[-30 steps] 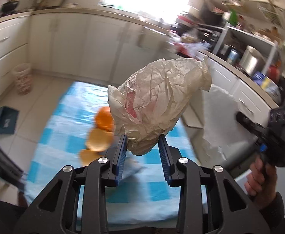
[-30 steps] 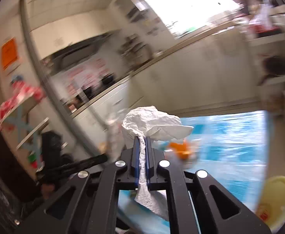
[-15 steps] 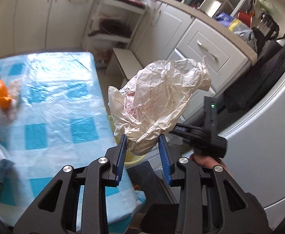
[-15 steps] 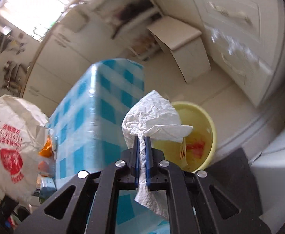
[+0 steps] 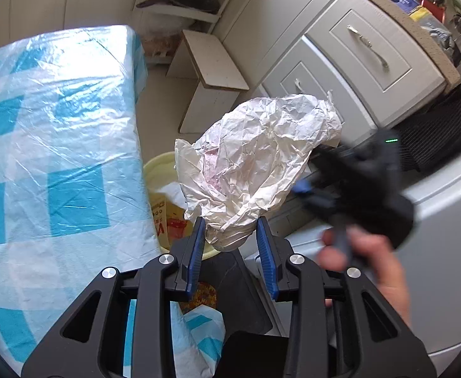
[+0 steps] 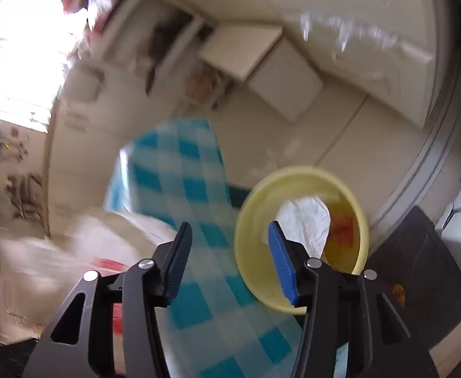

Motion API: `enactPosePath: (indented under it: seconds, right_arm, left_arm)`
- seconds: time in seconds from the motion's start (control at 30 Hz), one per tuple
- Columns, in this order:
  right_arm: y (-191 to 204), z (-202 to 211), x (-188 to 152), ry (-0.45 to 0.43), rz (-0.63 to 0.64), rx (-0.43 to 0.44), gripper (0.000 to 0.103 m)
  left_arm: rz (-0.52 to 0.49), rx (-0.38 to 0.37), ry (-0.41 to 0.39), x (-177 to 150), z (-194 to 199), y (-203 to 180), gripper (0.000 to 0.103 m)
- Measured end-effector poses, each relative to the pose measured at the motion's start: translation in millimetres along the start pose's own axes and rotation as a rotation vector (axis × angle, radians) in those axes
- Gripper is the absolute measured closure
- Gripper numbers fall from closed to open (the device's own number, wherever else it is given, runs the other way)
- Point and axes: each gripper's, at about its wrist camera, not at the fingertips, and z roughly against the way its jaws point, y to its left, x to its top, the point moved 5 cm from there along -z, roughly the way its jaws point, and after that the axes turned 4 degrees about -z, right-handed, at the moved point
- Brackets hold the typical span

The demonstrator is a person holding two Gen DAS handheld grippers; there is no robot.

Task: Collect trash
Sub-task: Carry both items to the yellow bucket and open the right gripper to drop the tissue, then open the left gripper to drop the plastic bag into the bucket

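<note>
My left gripper (image 5: 230,239) is shut on a crumpled white plastic bag (image 5: 258,163) with faint red print, held in the air above the yellow bin (image 5: 158,170) on the floor. My right gripper (image 6: 230,249) is open and empty, above the same yellow bin (image 6: 249,220). A white paper tissue (image 6: 304,220) lies inside the bin beside a red and yellow wrapper (image 6: 340,230). The right gripper also shows blurred in the left wrist view (image 5: 350,182). The bag shows blurred at the left of the right wrist view (image 6: 72,245).
The table with a blue checked plastic cloth (image 5: 47,145) stands left of the bin. A small white stool (image 5: 211,69) and white cabinets (image 5: 356,56) are behind it. A dark mat (image 6: 419,283) lies on the floor by a white appliance (image 5: 444,252).
My right gripper has opened and let go of the white tissue, which now lies in the yellow bin. My left gripper with the bag has moved closer over the bin.
</note>
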Motion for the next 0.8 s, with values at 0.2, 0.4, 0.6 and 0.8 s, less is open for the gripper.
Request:
enactPosePath:
  seconds: [0.2,0.4,0.6,0.8]
  right_arm:
    - [42.6,79.9,17.0,-0.204,0.075,0.157,0.038]
    - [47.7,89.9,22.4,-0.218,0.088,0.202,0.037]
    - [50.1,85.0,23.0,-0.189,0.081,0.22,0.037]
    - [54.2,81.1,21.6,-0.177,0.091,0.229,0.037]
  left_arm:
    - [-0.019,0.061,0.068,2.9,-46.2,-7.9,0.072]
    - [0.016,0.158,0.159,7.3,-97.8,-2.7,0.071]
    - [0.04,0.216,0.199,18.8,-117.5,-4.1,0.059]
    - [0.02,0.21,0.165,18.2,-95.8,-11.2,0.055]
